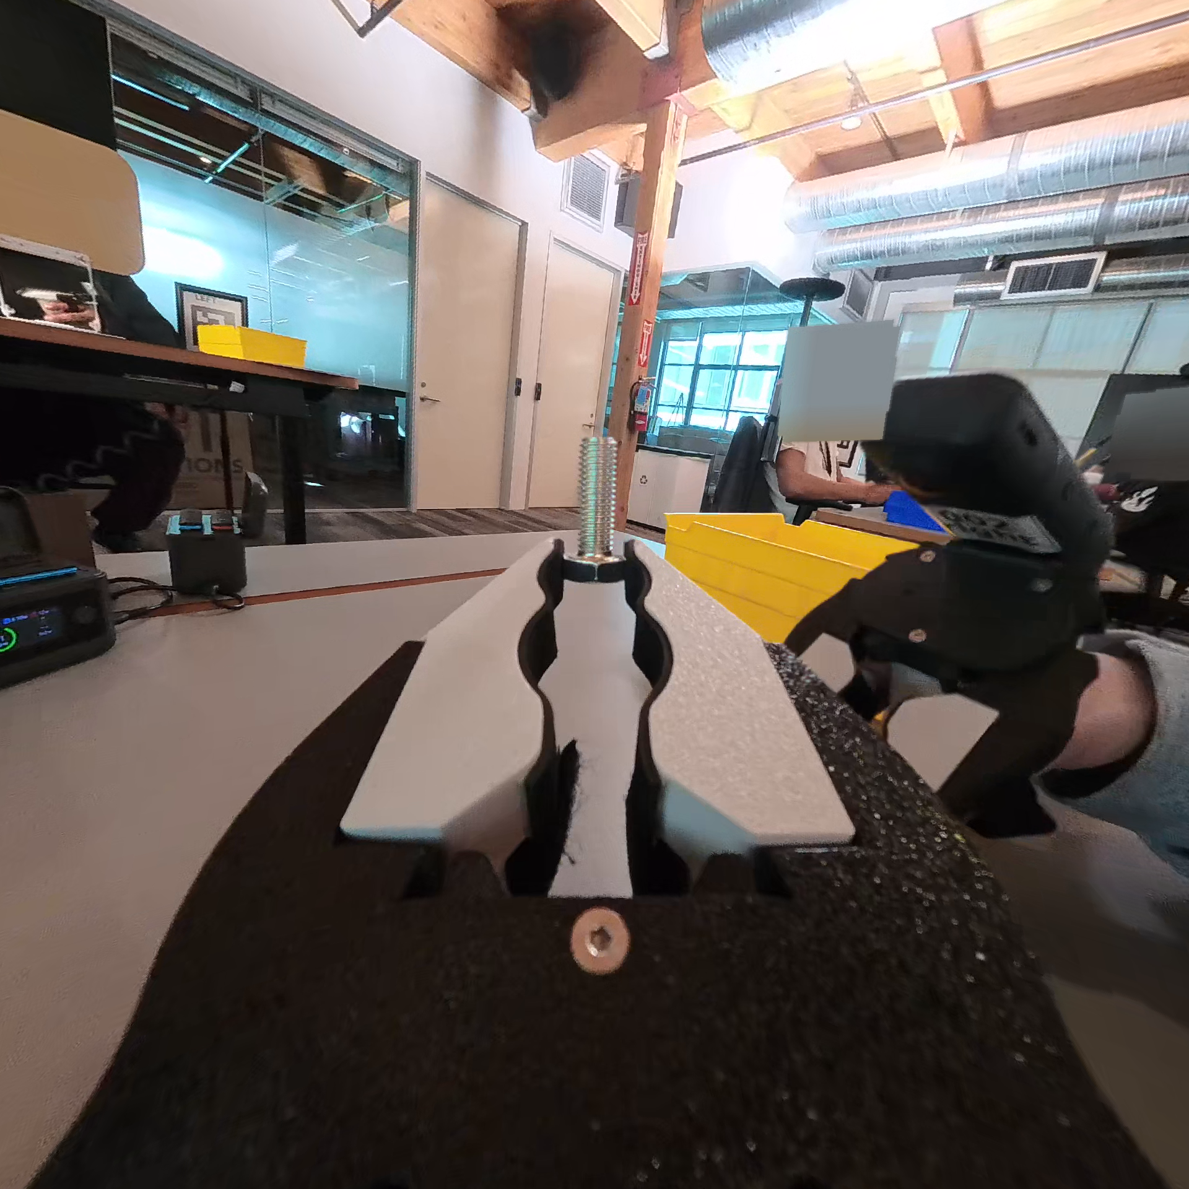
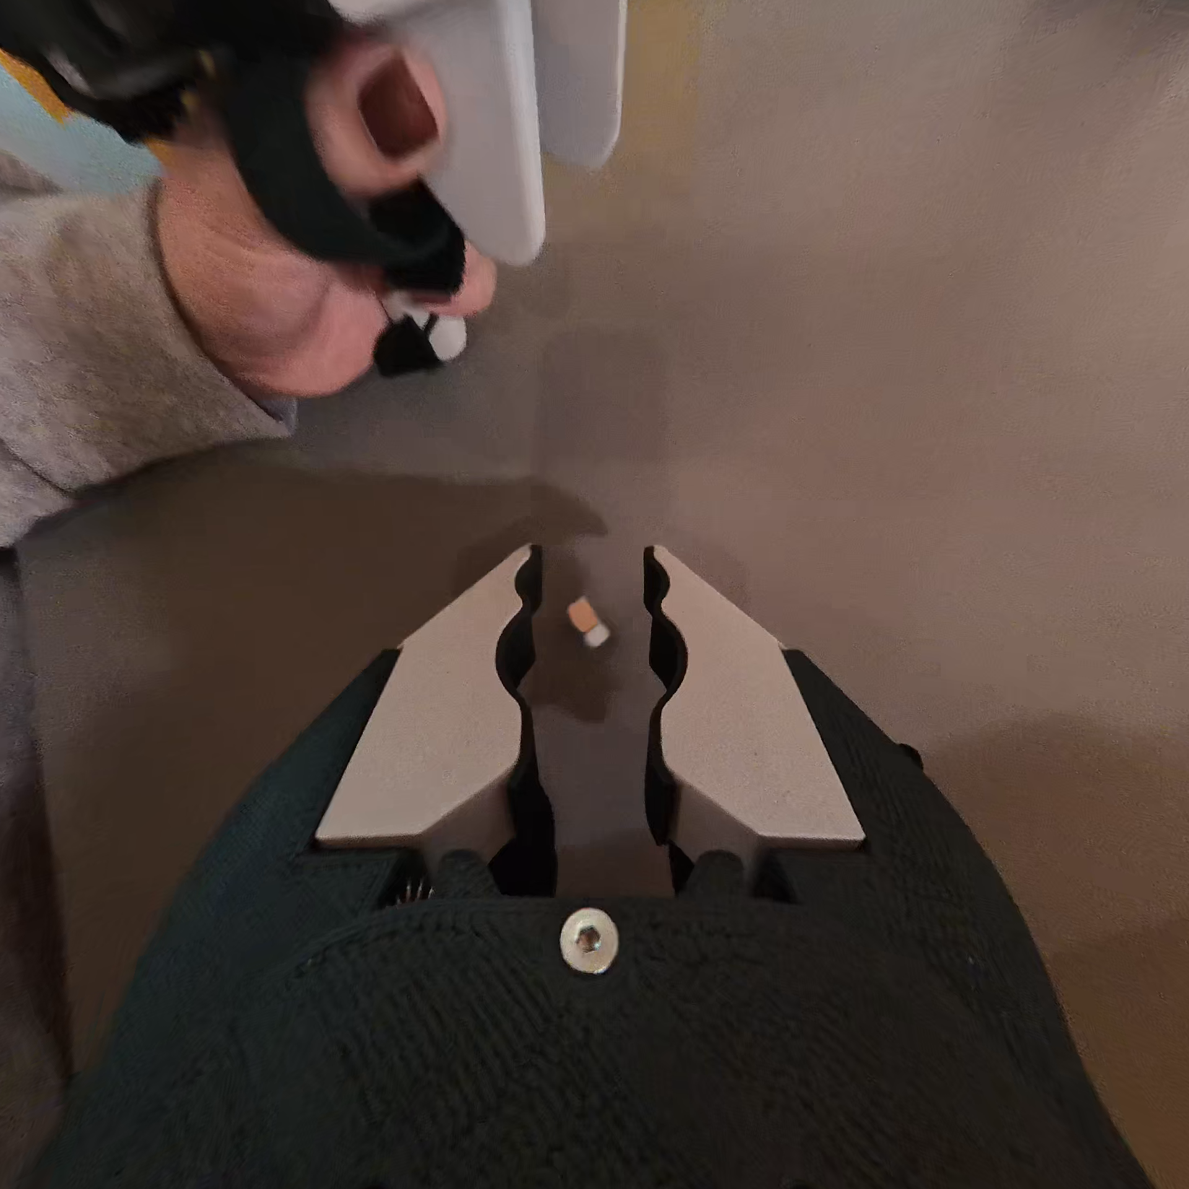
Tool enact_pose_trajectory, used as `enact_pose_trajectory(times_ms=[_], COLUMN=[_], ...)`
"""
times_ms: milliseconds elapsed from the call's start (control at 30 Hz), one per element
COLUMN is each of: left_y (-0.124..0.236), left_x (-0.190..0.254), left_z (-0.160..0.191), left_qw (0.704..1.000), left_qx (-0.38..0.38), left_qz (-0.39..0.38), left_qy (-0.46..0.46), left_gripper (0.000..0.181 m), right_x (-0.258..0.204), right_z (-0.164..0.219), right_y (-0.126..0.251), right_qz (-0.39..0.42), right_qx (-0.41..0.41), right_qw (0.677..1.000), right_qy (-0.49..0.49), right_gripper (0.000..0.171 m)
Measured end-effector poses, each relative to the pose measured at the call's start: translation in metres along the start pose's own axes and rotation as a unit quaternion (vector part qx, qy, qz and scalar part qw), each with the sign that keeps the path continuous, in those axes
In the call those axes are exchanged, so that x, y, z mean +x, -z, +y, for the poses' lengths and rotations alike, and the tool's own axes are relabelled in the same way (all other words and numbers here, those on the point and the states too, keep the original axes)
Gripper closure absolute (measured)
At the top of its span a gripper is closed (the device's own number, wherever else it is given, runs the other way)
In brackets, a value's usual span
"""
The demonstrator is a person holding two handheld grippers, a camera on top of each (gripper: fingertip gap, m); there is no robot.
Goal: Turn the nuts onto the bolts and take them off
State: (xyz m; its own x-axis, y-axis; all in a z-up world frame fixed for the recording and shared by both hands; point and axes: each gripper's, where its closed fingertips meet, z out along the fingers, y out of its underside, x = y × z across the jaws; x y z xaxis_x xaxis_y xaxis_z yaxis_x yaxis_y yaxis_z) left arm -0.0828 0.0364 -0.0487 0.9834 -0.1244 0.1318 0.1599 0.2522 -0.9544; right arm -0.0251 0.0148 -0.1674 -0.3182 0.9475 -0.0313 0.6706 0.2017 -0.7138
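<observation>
1. Spreading beneath both tools is the pale table [image 1: 193, 740], the largest thing in play, with a yellow bin [image 1: 759, 566] sitting on it beyond the left tongs.
2. Holding low and level over that table, the left gripper [image 1: 595, 566] is clenching the hexagonal head of a bolt [image 1: 597, 495] right at its fingertips; the threaded shank is standing upright, its long axis vertical and its bare top free.
3. Pointing straight down at the table, the right gripper [image 2: 592, 560] is hovering with its jaws released and nothing between them.
4. Lying on the table inside that gap, near the tips, is a small blurred piece [image 2: 589, 623], which is probably the nut. The right tongs are by far the nearer, and the coming move is likely turning on dropping straight down around it.
5. Giving the bolt's upright pose and the right tool's black body off to the side, the left wrist view is missing the nut; the right wrist view is showing the nut and the person's hand [image 2: 276, 289] on the left tool, but not the bolt.
</observation>
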Motion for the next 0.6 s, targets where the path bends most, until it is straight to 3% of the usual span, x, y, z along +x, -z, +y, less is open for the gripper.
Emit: enact_pose_trajectory(times_ms=[133,333,433,600], left_y=[0.0,0.0,-0.001,-0.002], left_x=[0.001,0.005,0.007,0.011], left_z=[0.001,0.001,0.002,0.004], left_qw=[1.0,1.0,1.0,0.999], left_qx=[-0.002,-0.005,-0.008,-0.016], left_qz=[0.005,0.01,0.01,0.014], left_qy=[0.001,-0.01,-0.021,-0.035], left_gripper=[0.165,0.165,0.165,0.165], right_x=[-0.005,-0.008,-0.018,-0.027], right_z=[0.009,0.018,0.03,0.022], right_y=[-0.003,0.024,0.029,0.018], right_qz=[0.001,0.033,0.021,0.014], right_qx=[-0.007,0.027,0.008,0.029], right_qw=[1.0,0.999,1.0,0.999], right_qy=[0.017,0.021,0.004,0.012], right_gripper=[0.144,0.142,0.134,0.134])
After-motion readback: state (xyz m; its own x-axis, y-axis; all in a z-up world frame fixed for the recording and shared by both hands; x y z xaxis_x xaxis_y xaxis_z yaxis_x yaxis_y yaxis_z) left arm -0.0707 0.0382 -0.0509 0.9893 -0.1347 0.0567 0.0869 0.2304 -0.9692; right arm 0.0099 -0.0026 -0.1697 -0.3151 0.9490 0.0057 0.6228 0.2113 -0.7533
